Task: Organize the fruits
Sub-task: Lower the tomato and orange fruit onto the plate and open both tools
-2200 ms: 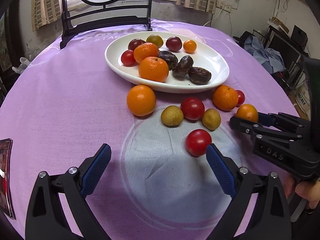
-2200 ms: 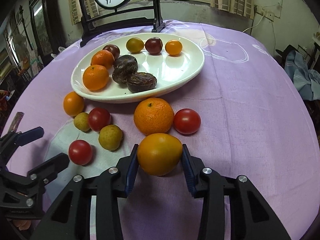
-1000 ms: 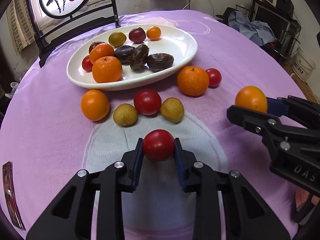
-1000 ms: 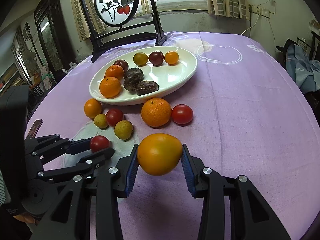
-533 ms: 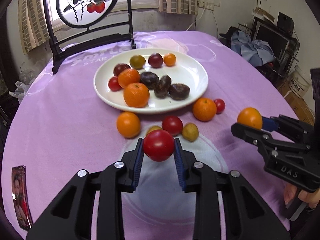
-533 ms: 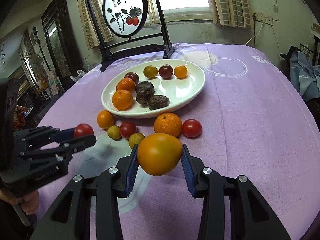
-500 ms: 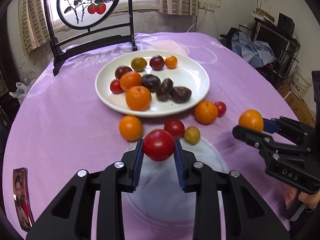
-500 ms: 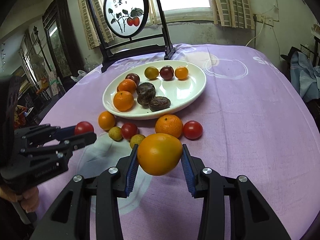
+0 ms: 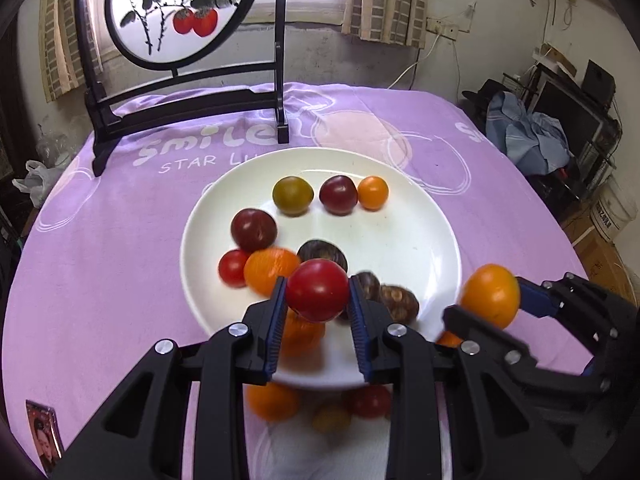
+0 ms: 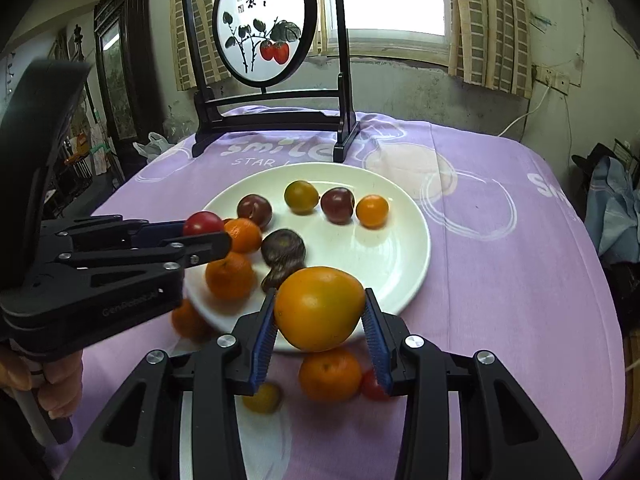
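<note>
The left gripper (image 9: 318, 322) clamps a red tomato (image 9: 317, 290) above the white plate (image 9: 416, 240). The right gripper (image 10: 320, 334) grips an orange fruit (image 10: 318, 308); only its view shows the yellow fruit (image 10: 262, 397) beneath.

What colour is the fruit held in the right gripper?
Orange-yellow, with a faint greenish tinge near the top. The fruit shows best in the right wrist view, between the right gripper jaws.

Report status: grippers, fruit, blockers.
Left gripper shut on red tomato. Right gripper shut on orange fruit. Both above plate. Nothing in the way.
</note>
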The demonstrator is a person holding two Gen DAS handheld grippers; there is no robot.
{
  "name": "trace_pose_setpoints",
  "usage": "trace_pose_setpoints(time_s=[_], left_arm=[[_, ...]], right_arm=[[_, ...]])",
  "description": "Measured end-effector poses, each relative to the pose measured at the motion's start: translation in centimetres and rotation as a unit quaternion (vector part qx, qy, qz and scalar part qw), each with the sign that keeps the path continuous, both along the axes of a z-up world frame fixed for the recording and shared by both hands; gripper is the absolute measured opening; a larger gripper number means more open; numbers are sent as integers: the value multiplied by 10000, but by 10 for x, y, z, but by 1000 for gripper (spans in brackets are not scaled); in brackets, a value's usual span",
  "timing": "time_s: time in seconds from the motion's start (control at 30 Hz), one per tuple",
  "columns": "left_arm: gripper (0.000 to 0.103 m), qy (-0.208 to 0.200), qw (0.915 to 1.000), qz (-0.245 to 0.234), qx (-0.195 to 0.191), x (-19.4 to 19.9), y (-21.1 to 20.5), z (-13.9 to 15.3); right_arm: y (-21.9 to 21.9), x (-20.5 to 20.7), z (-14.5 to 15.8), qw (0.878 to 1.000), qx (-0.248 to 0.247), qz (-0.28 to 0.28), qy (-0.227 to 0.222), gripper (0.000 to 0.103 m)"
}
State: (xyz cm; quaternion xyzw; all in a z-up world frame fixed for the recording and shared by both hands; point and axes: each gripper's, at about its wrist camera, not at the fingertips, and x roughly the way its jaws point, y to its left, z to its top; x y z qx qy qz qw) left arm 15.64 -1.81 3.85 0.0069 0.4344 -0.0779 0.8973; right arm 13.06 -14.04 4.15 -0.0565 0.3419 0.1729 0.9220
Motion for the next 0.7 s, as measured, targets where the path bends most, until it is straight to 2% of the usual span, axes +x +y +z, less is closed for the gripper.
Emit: trace_pose_setpoints(time_s=[0.2,0.3,0.43,0.47,0.53,0.63,0.7], left_arm=[[29,143,9997,11,180,35,-16,-15],[29,200,9994,-19,287,45,-24,-26],[30,354,9991,0,232,56,-30,-40],[36,340,9993,7,178,57,-32,-41],[47,296,9995,-46,54,55,-35,-43],[59,182,9997,-79,115,47,-40,-41],[62,97,9998,-90,116,37,-37,-35]], right_arm=[[1,34,-18,9990,224,-40,374,42],[4,42,-26,9988,217,-28,435,42],[3,48,-36,9987,160,-54,480,45],[2,48,-37,9989,135,-29,454,49],[2,45,-35,9996,15,-79,269,64],[1,41,-34,9996,-18,-27,269,65],[-1,37,-32,9996,-10,-19,271,65]])
